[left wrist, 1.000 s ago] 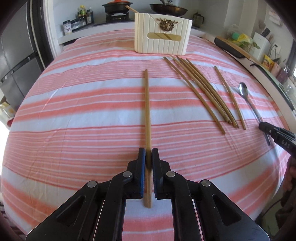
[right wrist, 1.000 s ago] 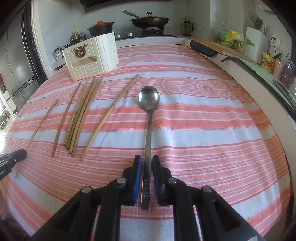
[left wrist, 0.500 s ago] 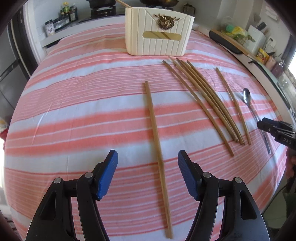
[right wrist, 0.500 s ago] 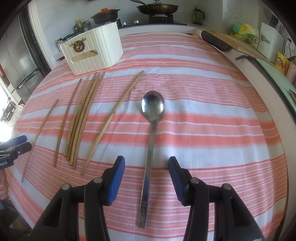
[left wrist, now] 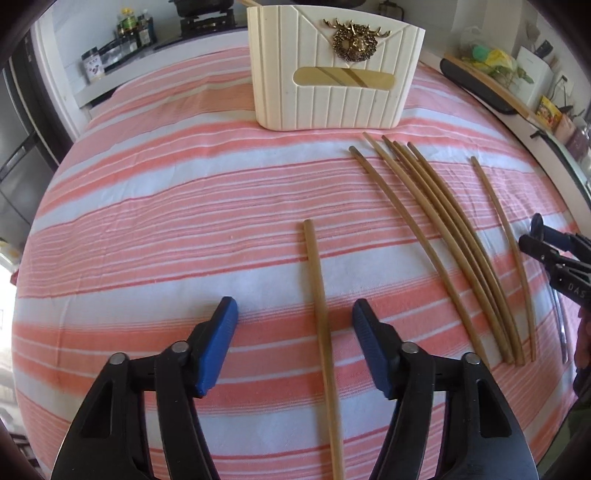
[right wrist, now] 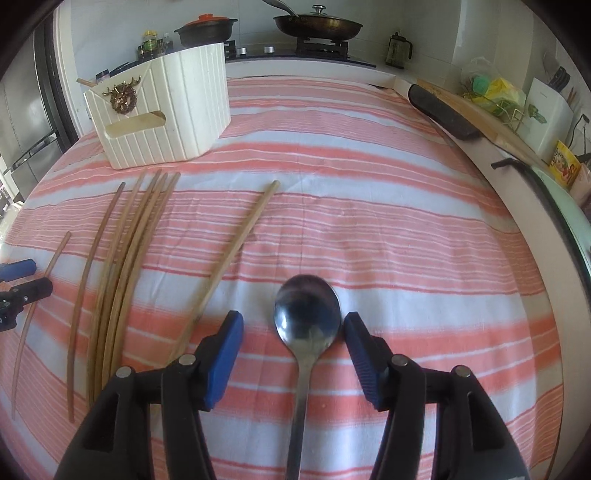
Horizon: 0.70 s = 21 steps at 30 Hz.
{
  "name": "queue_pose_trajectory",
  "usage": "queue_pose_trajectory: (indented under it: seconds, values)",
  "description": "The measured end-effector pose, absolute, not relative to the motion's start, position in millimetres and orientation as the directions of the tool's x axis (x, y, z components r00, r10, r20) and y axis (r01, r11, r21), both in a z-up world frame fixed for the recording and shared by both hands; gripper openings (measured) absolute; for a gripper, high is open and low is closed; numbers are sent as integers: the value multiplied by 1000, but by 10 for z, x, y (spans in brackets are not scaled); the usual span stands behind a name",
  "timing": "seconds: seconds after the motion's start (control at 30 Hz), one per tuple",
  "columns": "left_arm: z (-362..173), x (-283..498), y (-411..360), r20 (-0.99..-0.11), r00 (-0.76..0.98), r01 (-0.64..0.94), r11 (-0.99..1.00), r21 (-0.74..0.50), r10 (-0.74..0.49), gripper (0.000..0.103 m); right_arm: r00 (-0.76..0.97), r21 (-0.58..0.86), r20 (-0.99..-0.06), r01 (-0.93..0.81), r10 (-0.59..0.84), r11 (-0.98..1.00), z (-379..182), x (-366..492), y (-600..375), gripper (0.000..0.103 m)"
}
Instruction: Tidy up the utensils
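A single wooden chopstick (left wrist: 320, 314) lies on the striped cloth between the fingers of my open left gripper (left wrist: 293, 314), untouched. A bundle of several chopsticks (left wrist: 443, 236) lies to its right, with one more chopstick (left wrist: 506, 243) beyond. A cream utensil holder (left wrist: 332, 70) with a brass stag badge stands at the back. In the right wrist view a steel spoon (right wrist: 306, 325) lies bowl forward between the fingers of my open right gripper (right wrist: 293, 325). A lone chopstick (right wrist: 236, 251) lies left of the spoon, and the holder (right wrist: 162, 114) stands back left.
The table carries a pink and white striped cloth (right wrist: 388, 229). A stove with a pan (right wrist: 317, 26) and a pot (right wrist: 205, 31) is behind the table. A counter with a cutting board (right wrist: 480, 118) and clutter runs along the right edge.
Both grippers opened, letting go of the chopstick and the spoon, and moved forward over them toward the holder. Chopstick and spoon now lie on the cloth.
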<state>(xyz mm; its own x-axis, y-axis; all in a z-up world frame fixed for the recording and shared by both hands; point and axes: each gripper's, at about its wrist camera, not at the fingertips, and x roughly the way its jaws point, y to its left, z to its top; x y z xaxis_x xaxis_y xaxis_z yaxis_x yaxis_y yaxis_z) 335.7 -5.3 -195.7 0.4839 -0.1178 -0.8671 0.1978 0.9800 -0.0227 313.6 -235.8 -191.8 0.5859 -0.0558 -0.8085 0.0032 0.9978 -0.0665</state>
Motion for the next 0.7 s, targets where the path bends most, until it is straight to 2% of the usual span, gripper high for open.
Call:
queue_pose_trajectory:
  seconds: [0.03, 0.07, 0.1, 0.33, 0.5, 0.7]
  values:
    - [-1948, 3355, -63, -863, 493, 198, 980, -18, -116, 32, 591, -76, -804, 7, -66, 997, -1915, 3158, -2350, 48]
    - [-1943, 3361, -69, -860, 495, 204, 979, -21, -122, 22, 597, -90, -798, 18, -82, 996, -1908, 3166, -2351, 35]
    - [-1937, 3354, -57, -859, 494, 206, 978, -33, -133, 7, 599, -91, -797, 20, -84, 996, -1897, 3165, -2356, 35]
    - [-1689, 3150, 92, -811, 561, 174, 981, -83, -168, 5, 669, 32, -743, 0, 24, 999, -1645, 2927, -2477, 35]
    - [-1180, 2841, 203, -719, 663, 188, 976, -110, -209, 5, 724, 108, -679, -69, 124, 992, -1212, 2636, -2442, 35]
    - [-641, 2519, 352, -610, 749, 214, 966, -146, -258, 5, 784, 115, -595, -138, 179, 984, -725, 2284, -2335, 35]
